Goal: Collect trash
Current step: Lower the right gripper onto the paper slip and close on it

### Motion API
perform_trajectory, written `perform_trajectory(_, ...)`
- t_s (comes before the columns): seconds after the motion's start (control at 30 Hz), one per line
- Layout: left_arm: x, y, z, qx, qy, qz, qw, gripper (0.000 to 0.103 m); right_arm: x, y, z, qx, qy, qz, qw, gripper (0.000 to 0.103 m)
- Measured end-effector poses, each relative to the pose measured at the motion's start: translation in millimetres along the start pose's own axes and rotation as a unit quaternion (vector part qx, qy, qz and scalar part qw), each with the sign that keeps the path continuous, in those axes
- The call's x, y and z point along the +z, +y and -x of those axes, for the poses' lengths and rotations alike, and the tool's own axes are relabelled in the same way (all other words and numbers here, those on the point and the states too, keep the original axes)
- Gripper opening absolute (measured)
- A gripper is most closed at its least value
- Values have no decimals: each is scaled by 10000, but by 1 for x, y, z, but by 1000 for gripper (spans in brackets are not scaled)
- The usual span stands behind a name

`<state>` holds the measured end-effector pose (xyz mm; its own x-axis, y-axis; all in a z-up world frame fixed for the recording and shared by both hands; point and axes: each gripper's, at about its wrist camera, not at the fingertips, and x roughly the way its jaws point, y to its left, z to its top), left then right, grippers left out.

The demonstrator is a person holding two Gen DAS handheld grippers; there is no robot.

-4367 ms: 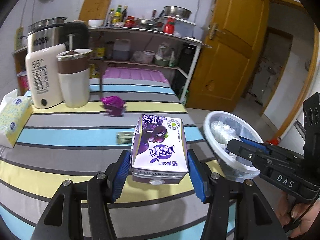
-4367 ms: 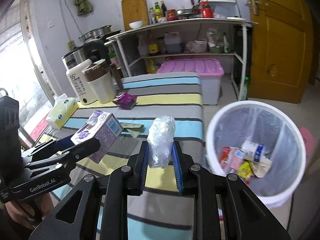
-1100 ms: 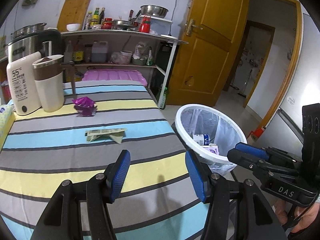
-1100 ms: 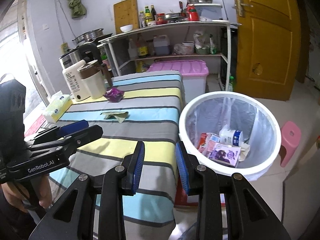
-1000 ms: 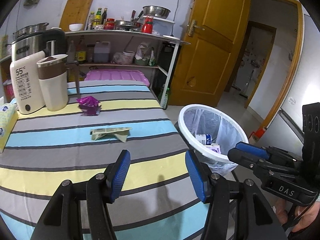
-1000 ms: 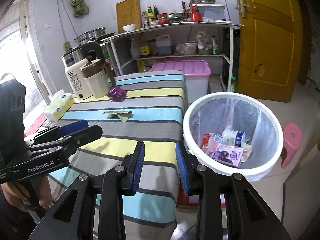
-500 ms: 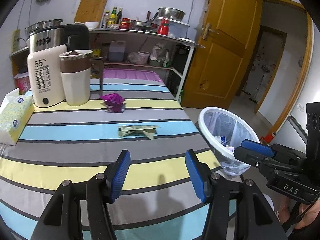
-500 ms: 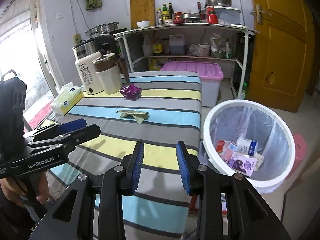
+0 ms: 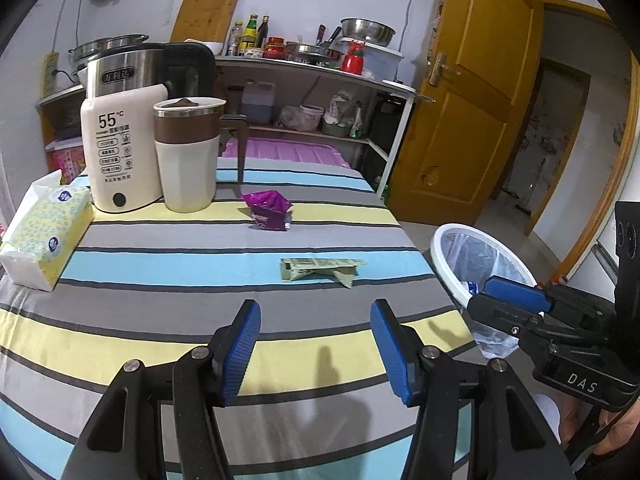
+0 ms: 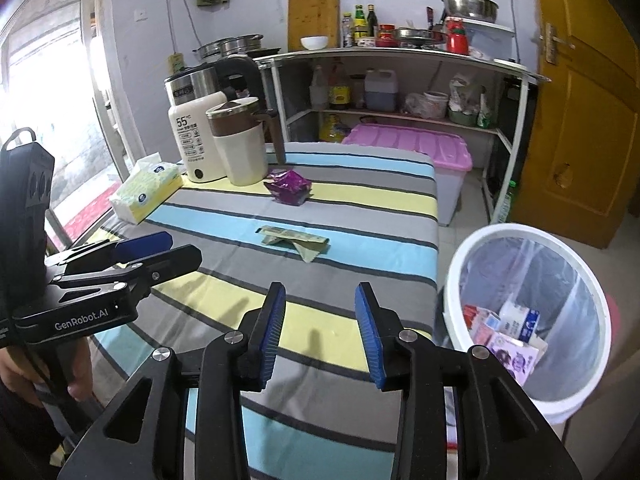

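Note:
A flattened green wrapper (image 9: 320,270) (image 10: 294,241) lies on the light blue stripe of the striped table (image 9: 160,304). Farther back sits a crumpled purple wrapper (image 9: 270,210) (image 10: 289,188). My left gripper (image 9: 316,344) hovers open above the near stripes, nothing between its blue pads. My right gripper (image 10: 320,330) is also empty, its jaws opening, over the table's right side. The white trash bin (image 10: 528,320) (image 9: 480,264) stands on the floor right of the table, with cartons inside. Each gripper shows at the edge of the other's view.
At the table's far left stand a white thermos (image 9: 116,148), a brown-and-white mug (image 9: 186,156) and a tissue pack (image 9: 44,228). A pink storage box (image 10: 412,148), a loaded shelf (image 10: 400,80) and a yellow door (image 10: 580,120) lie beyond. A hand (image 10: 24,372) grips the left tool.
Both grippers have swung left from the bin back over the table, so the wrappers look nearer and more central. The right jaws have spread a little wider. The carton and plastic held earlier are gone.

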<state>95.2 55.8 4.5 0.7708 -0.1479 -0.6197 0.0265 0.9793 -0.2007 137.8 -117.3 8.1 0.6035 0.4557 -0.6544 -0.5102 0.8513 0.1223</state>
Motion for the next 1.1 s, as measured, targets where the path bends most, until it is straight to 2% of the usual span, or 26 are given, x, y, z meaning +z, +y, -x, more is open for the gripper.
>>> perform_trajectory(0.27,5,13,-5,104,22,35,9999,57,9,4,-23,151,112,186,9997,41)
perform_trajectory(0.57,13,37,-11,270,9,154,9995,57,22,8,-71,298,380,560,9973,42)
perform_trajectory(0.9,21,57,-19,355,34,241,9991,57,41,17,-124,392,555,1090,9917,42)
perform_trajectory(1.1,28,63,-23,340,29,277,9990,57,42,24,-150,430,819,1425,9855,42)
